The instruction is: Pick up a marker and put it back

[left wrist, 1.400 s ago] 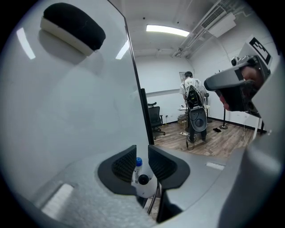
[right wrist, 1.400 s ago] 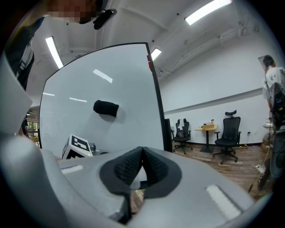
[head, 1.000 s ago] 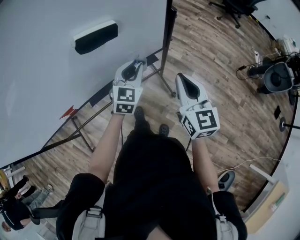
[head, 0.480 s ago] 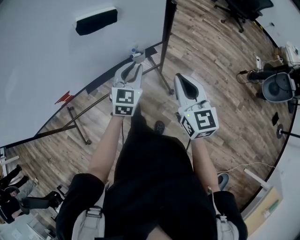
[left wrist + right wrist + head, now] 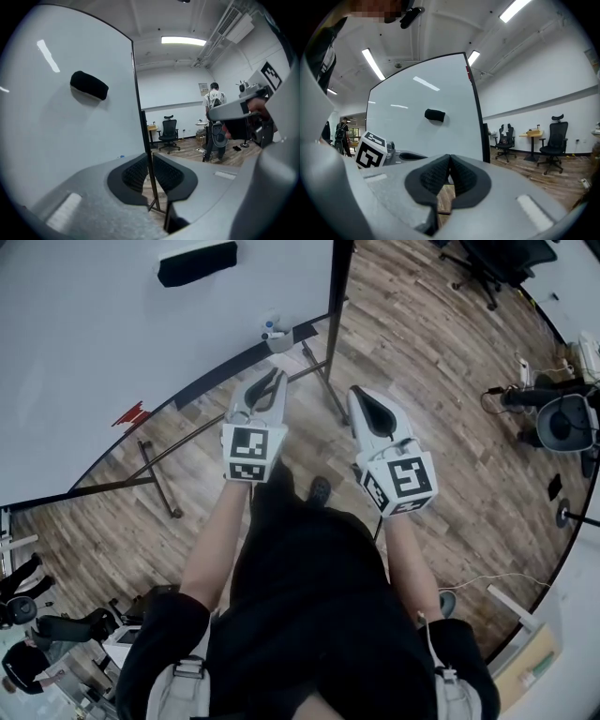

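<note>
A marker with a blue cap lies on the right end of the whiteboard's dark tray; a blue speck of the marker shows in the left gripper view. My left gripper hovers below and short of the tray, jaws a narrow slit apart, nothing between them. The board's black frame post shows through that slit. My right gripper is held level to its right over the floor, shut and empty. A black eraser sticks to the whiteboard.
The board's metal legs spread over the wooden floor. Office chairs and gear on stands are at the right. Another person stands in the far room. My own legs and feet are below the grippers.
My left gripper has drawn back from the tray end, where its tips sat half a second ago. The board and marker have slid up and away in the head view. The right gripper barely moved.
</note>
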A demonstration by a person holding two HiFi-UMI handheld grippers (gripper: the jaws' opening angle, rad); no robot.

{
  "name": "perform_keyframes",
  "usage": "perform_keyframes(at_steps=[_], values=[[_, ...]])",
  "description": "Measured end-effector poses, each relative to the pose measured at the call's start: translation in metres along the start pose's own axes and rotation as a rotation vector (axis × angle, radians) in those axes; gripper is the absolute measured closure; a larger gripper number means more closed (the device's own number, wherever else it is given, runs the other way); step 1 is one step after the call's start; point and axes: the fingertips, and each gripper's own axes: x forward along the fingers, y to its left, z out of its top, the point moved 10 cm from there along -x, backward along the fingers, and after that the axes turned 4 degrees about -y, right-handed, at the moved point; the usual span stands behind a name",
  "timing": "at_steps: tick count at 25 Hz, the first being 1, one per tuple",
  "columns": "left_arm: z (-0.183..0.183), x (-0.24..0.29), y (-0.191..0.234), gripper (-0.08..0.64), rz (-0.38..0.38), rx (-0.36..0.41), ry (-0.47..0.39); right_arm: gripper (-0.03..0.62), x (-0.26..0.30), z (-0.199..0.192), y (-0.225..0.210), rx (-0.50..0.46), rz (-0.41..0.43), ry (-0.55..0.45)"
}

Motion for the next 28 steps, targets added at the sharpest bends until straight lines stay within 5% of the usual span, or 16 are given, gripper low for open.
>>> perform_keyframes(at_steps=[9, 28], values=[[0.011, -0.039, 0.007, 0.532, 0.023, 0.004, -0.051, 0.591, 0.006, 0.005, 0.027, -0.012, 0.042, -0.037], [0.024, -0.158, 0.064, 0.548, -0.072, -0.081, -0.18, 0.591, 0.004, 0.021, 0.15, -0.106, -0.022, -0.038]])
